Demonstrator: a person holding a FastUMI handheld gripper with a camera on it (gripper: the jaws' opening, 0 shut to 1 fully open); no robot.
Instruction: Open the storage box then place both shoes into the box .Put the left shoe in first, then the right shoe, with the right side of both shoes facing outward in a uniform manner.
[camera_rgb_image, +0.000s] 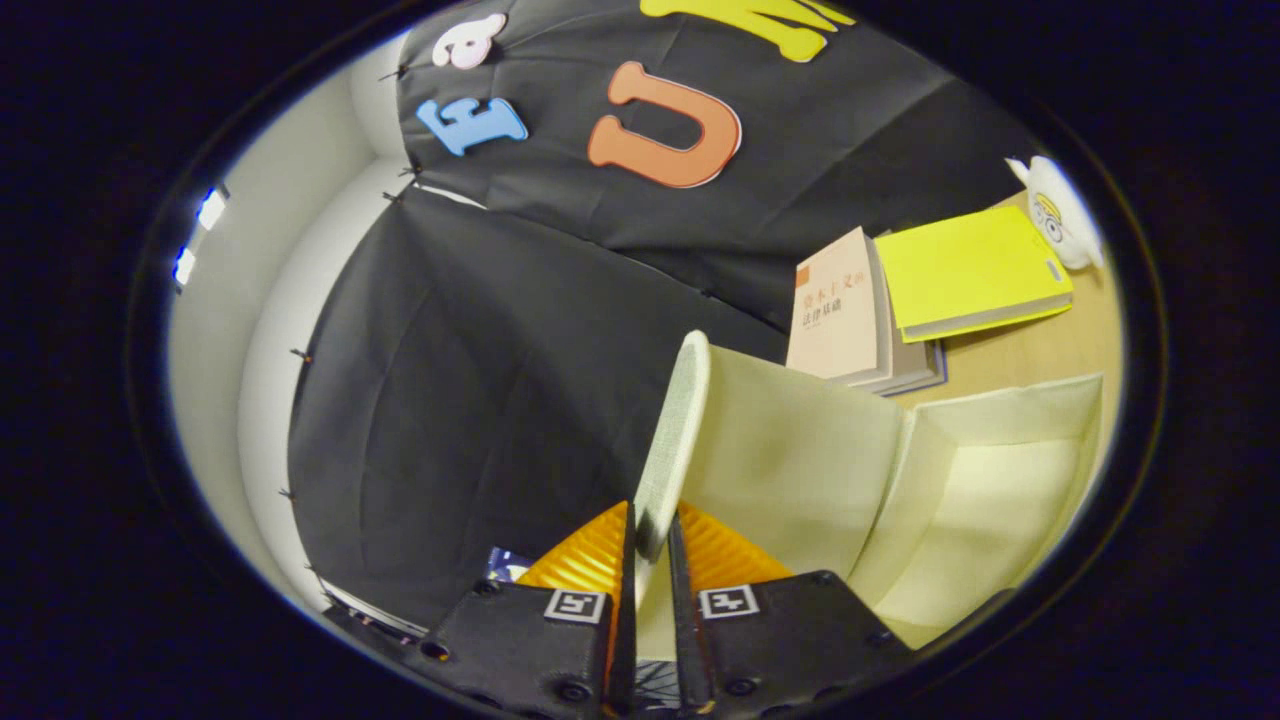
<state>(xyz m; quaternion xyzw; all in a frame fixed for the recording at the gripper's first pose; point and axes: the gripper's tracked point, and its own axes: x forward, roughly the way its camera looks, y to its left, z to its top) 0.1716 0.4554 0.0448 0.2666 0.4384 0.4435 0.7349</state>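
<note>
Cream fabric storage box (990, 480) sits open on the wooden tabletop (1030, 345), its lid (675, 440) raised and standing on edge. Jaws nearly closed, both fingers (622, 560) pressing the lid's rim, which runs up from between them. Box interior lies just beyond the lid. Past the box, toward the tabletop's far edge against the black cloth wall (480, 380): two stacked books (840, 310), a yellow book (965, 270), a white plush toy (1060, 215).
</note>
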